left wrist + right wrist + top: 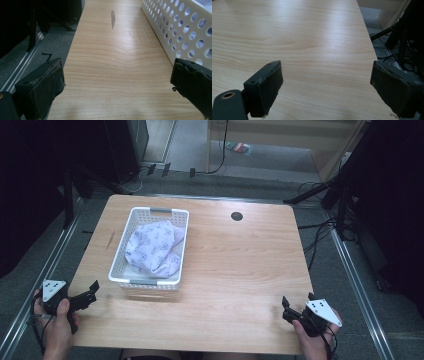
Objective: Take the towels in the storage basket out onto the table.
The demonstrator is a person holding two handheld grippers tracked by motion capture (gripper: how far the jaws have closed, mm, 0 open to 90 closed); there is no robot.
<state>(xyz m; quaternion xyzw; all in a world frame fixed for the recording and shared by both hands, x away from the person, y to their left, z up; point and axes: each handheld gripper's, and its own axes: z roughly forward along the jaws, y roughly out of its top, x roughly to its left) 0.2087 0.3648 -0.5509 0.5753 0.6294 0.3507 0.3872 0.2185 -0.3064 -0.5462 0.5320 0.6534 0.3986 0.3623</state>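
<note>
resting in a perforated white plastic basket [120, 265], crumpled patterned cloth [152, 247]; both grippers [91, 291] [297, 303] gape, empty.

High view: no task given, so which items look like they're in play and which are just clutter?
Likely in play:
- white basket
- patterned cloth lying inside it
- left claw, open, near the basket's corner
- right claw, open, over bare table

Just lying about:
- black grommet in the tabletop
- cables on the floor
- colourful item on the floor, too small to identify

Grey carpet floor [240, 180] surrounds a light wood table [235, 265]; cables [320, 232] trail right, perhaps shelving [280, 135] behind.
</note>
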